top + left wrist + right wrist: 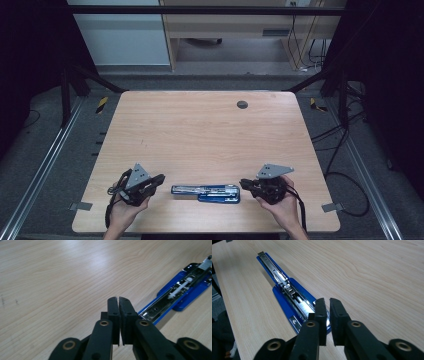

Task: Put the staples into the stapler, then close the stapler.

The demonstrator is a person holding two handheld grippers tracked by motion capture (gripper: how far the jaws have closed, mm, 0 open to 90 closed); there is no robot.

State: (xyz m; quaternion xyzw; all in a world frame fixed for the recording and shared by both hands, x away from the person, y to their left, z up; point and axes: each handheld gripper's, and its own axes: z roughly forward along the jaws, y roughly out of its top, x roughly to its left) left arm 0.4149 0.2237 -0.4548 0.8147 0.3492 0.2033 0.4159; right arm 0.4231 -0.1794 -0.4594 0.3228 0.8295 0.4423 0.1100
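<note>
On the near part of the wooden surface (210,135), in the high view, a blue stapler (205,193) is seen lying opened out flat, with its metal rail turned upward. It is placed between the two hands. The left claw (159,179) is held just beside the left end of the stapler, and the right claw (243,184) just beside its right end. A small dark round cap (242,104) is seen far away, near the back edge.

From the left gripper view, the left claw (118,299) is seen with its jaws together and nothing between them. The stapler (180,293) lies to the right of it, near but not touched.

From the right gripper view, the right claw (326,300) is seen almost closed, with a thin gap and nothing gripped. Its tips are held over the near end of the stapler (287,292); whether it is touched cannot be told.

As a judgement, the stapler is already opened, and no hold is taken on it yet. The handling itself, such as loading or closing, appears to be left.
</note>
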